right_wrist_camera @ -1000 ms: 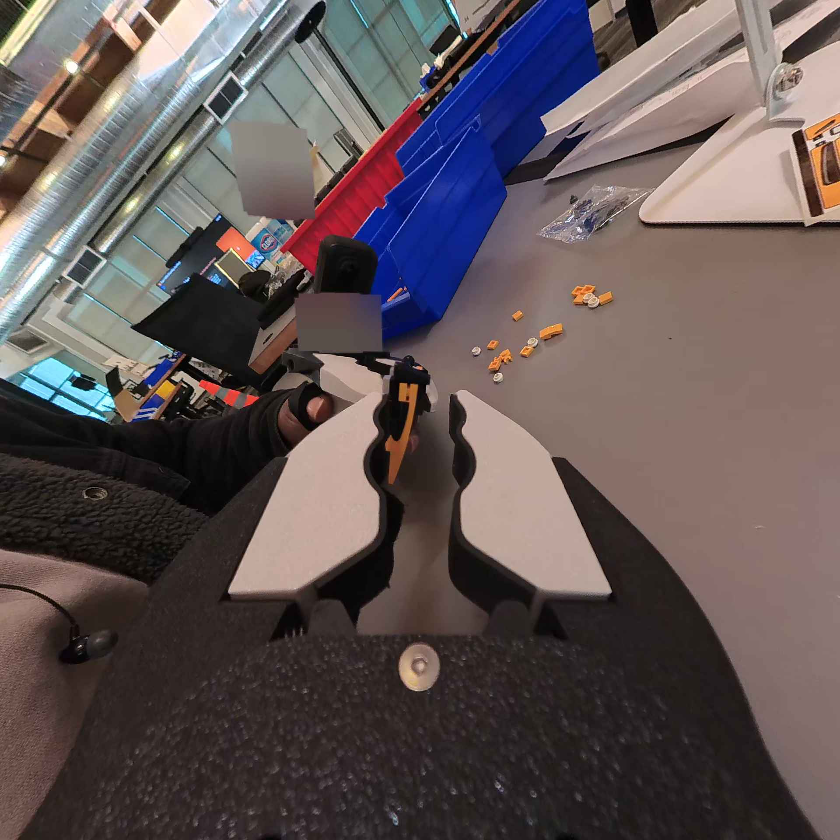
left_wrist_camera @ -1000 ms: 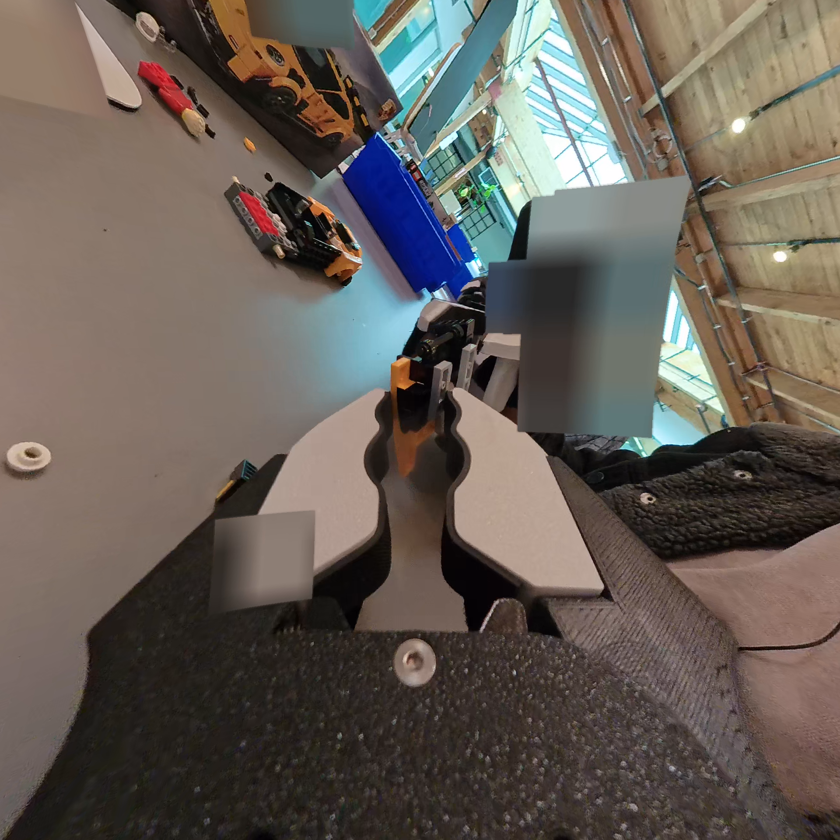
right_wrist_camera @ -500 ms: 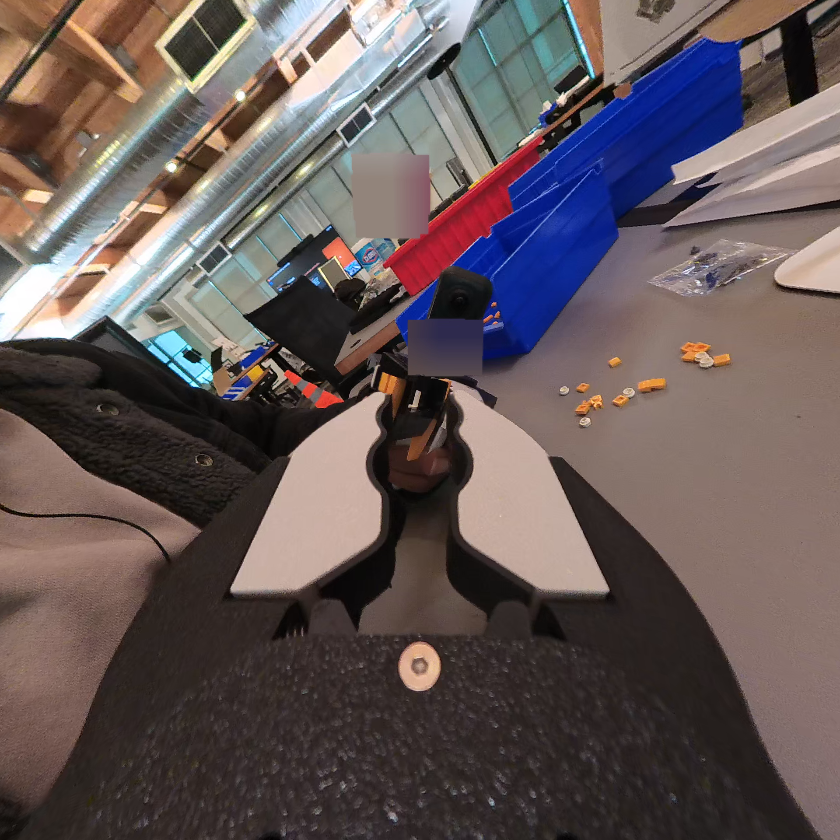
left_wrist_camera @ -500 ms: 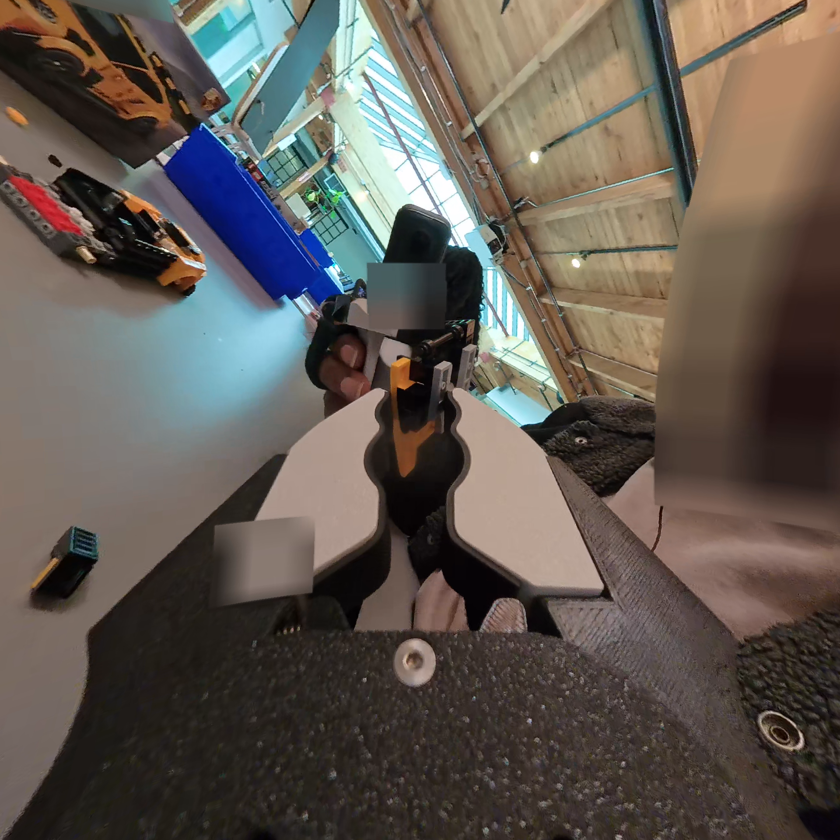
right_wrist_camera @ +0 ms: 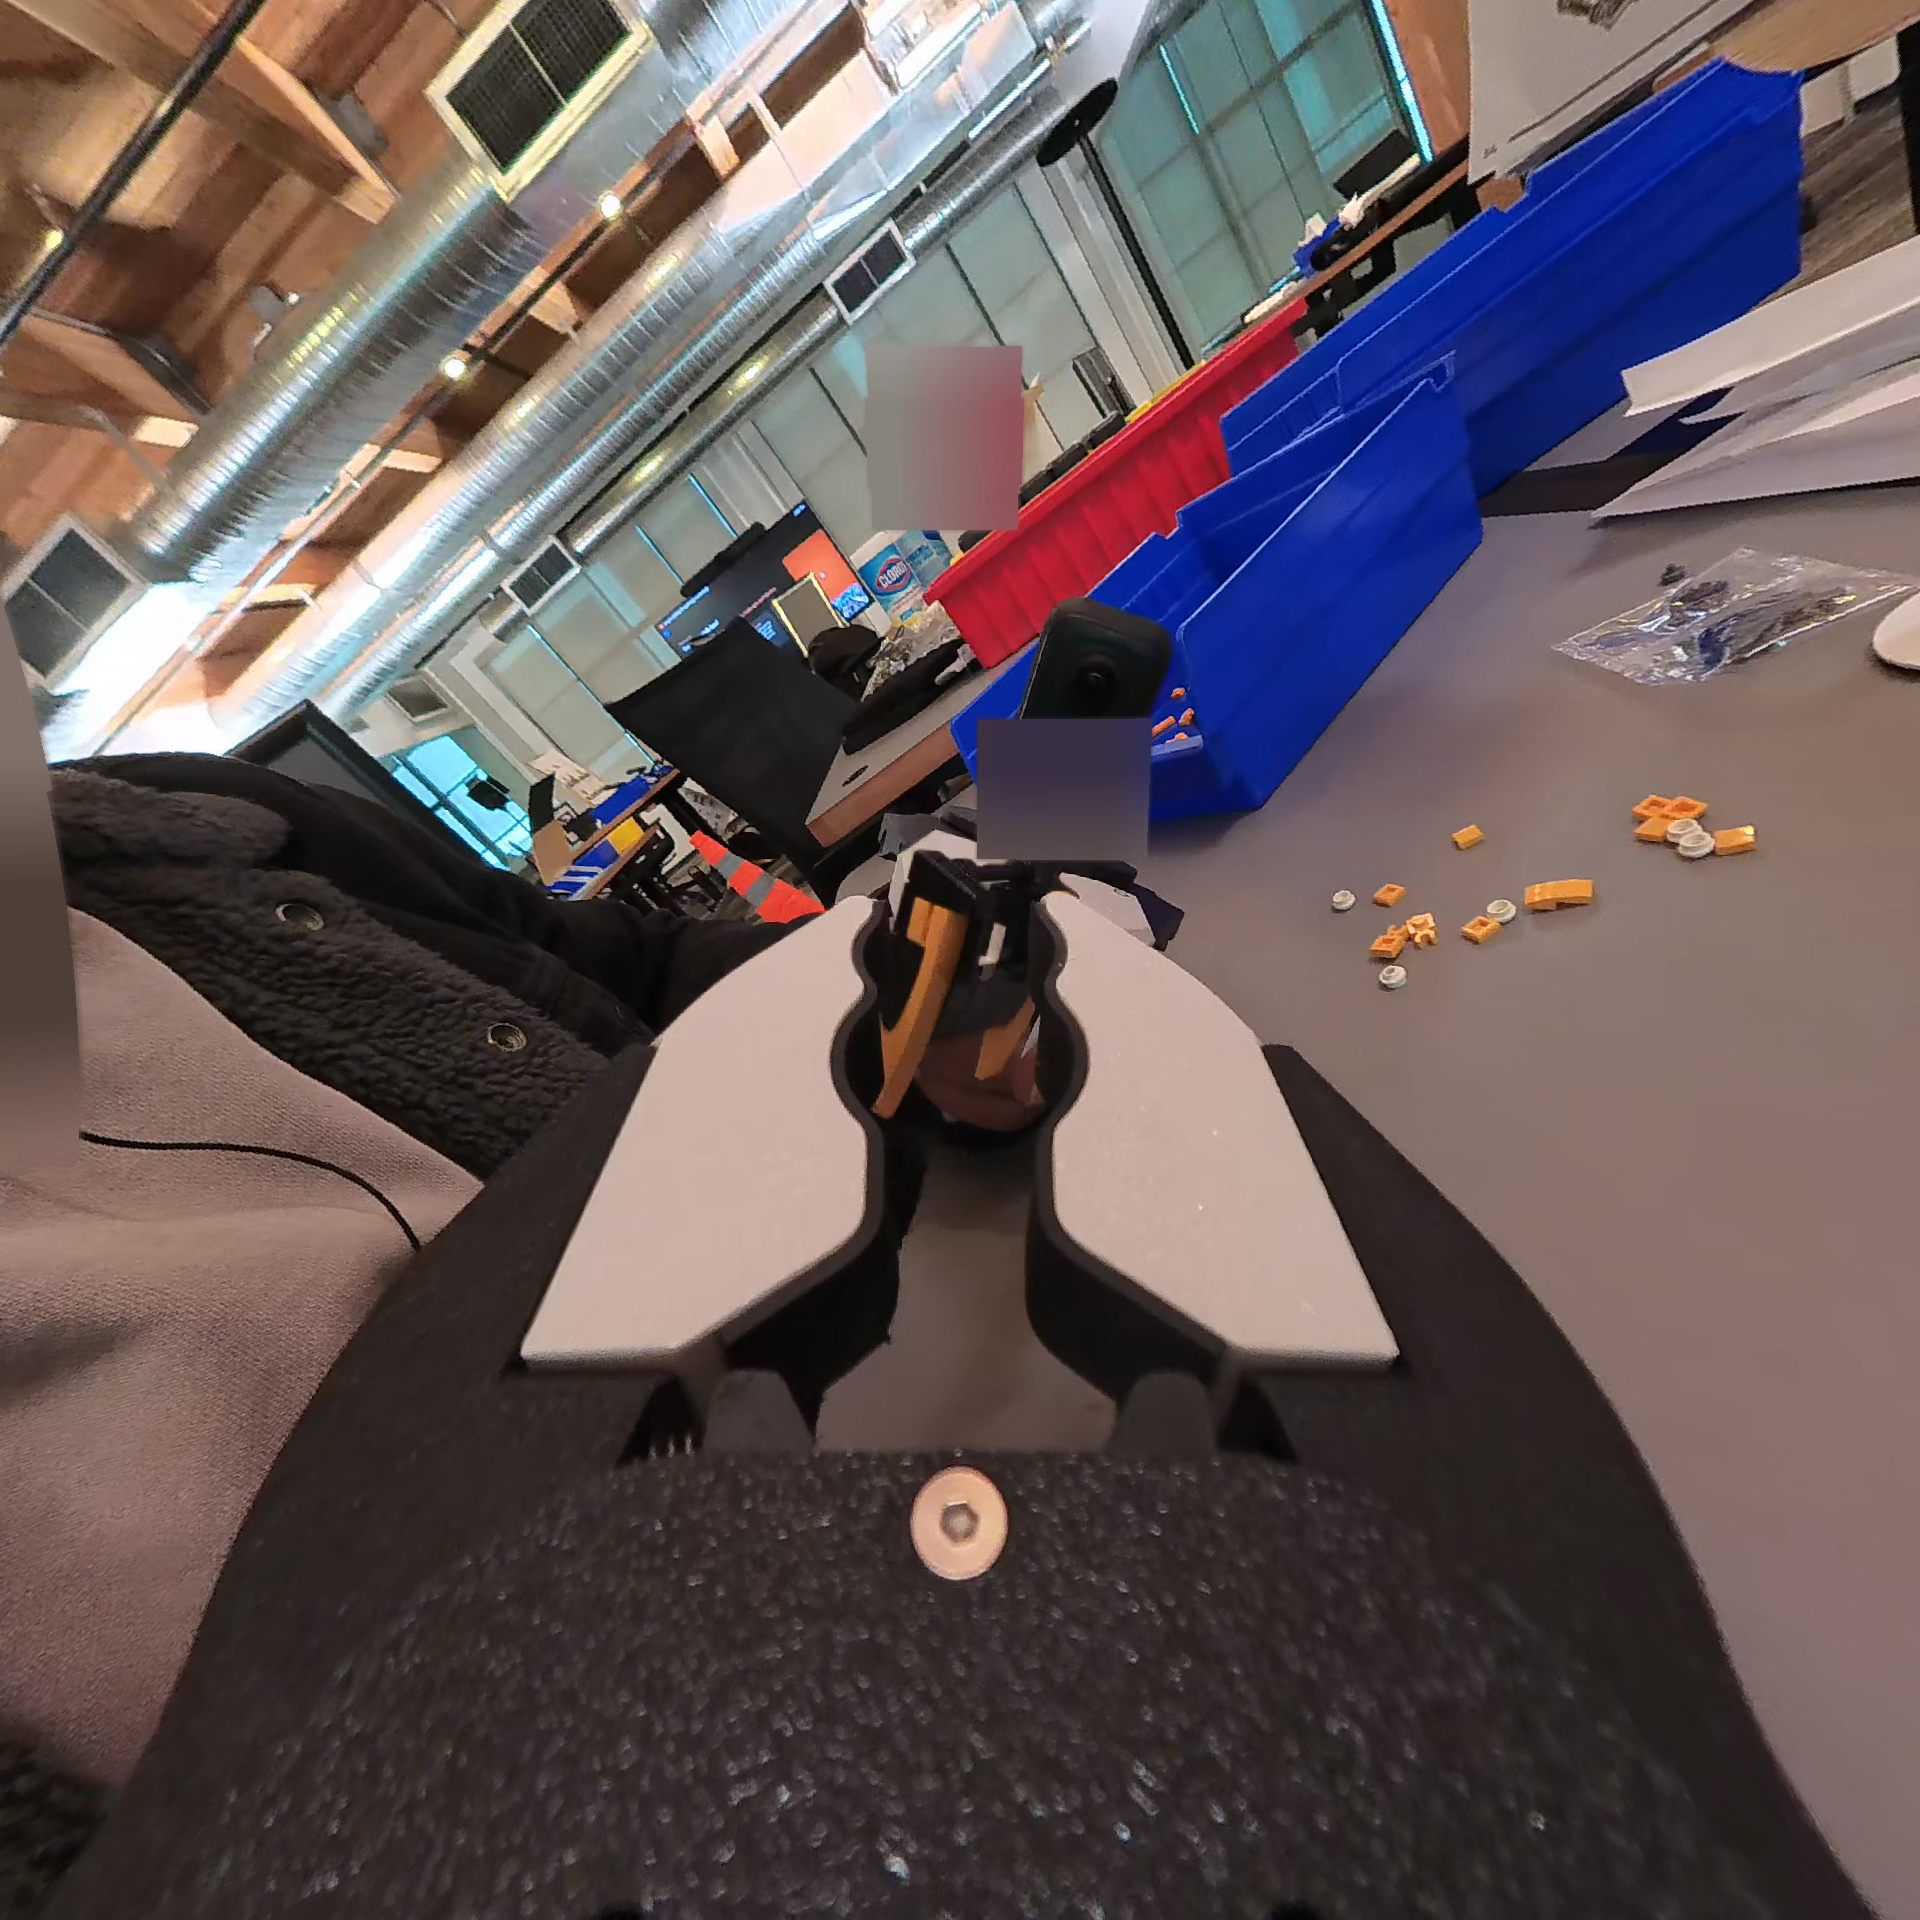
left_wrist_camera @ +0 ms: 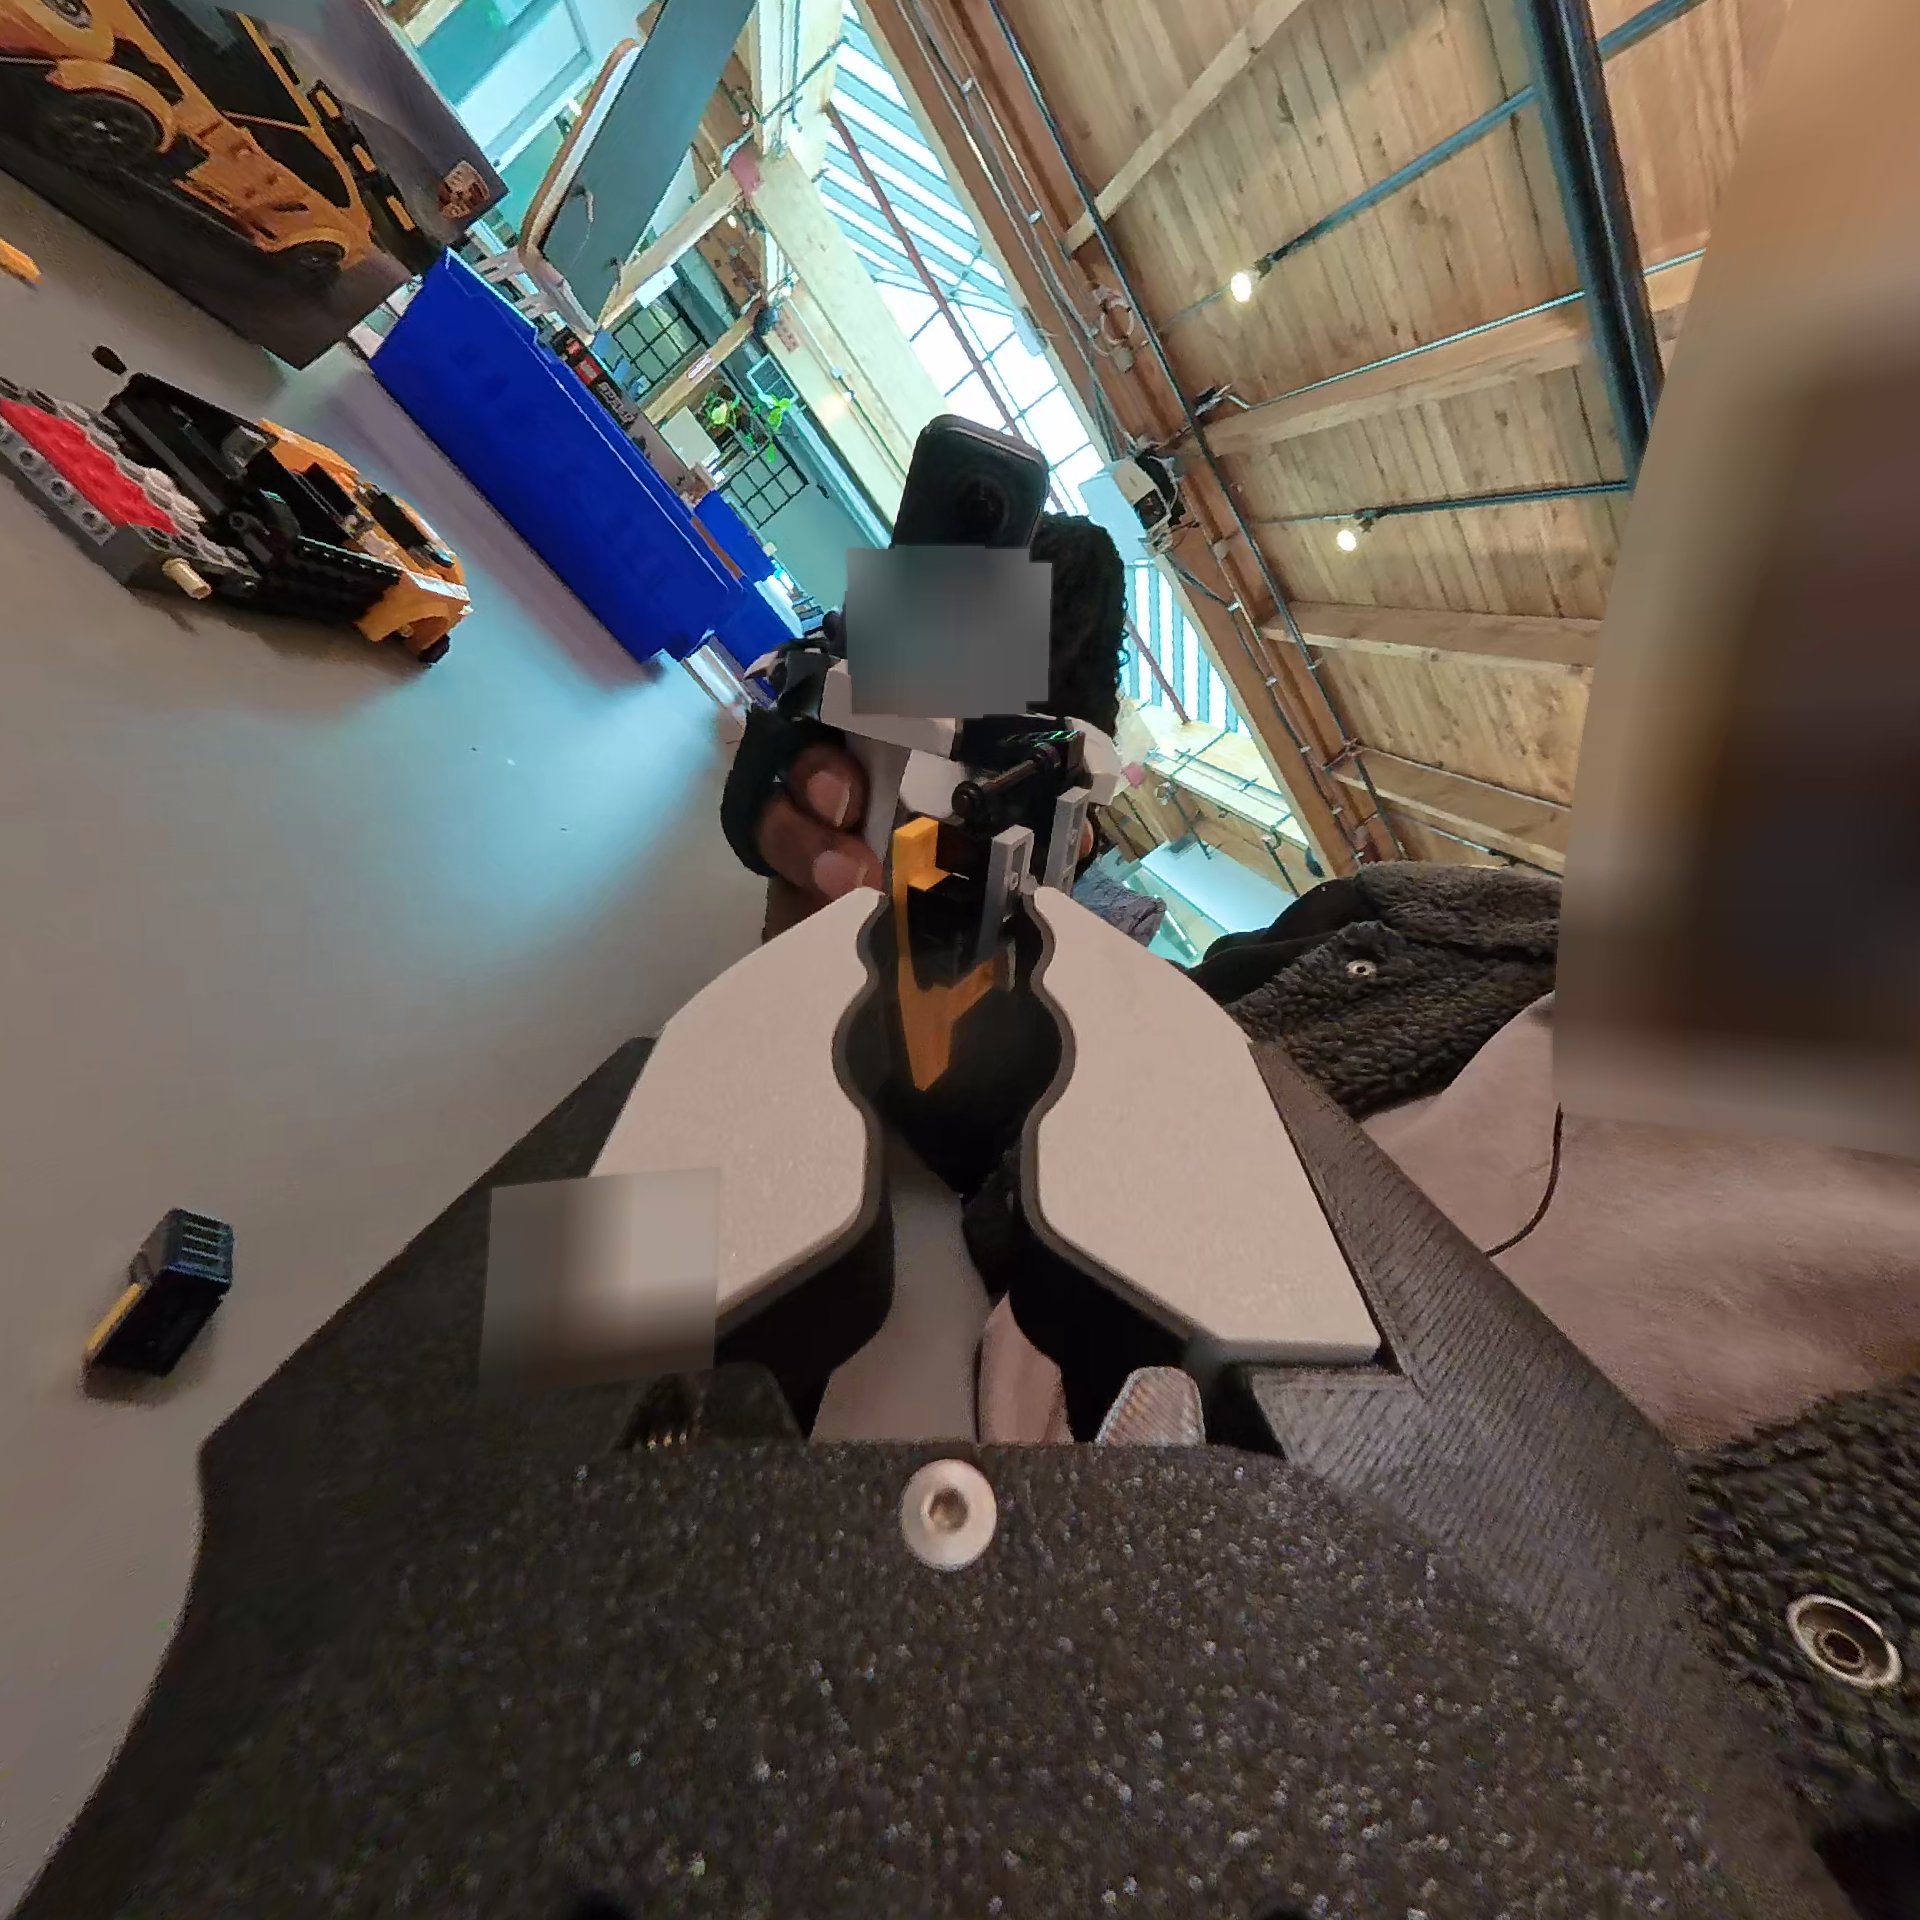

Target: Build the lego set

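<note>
My left gripper is shut on a small orange, black and grey lego sub-assembly and holds it in the air above the grey table. My right gripper faces it head-on, held by a hand. In the right wrist view the right gripper is open, with its fingers on either side of the far end of the same sub-assembly. Whether they press on it is unclear. The partly built orange and black car stands on the table at the far left.
A small black and yellow piece lies near the left gripper. The set's box and blue bins stand behind the car. Loose orange and grey bits, a plastic bag and bins are at right. A person's jacket is close.
Both grippers have tilted up and come together. The sub-assembly, a second ago ahead of the right gripper's fingers, now sits between them. The left gripper's hold is unchanged.
</note>
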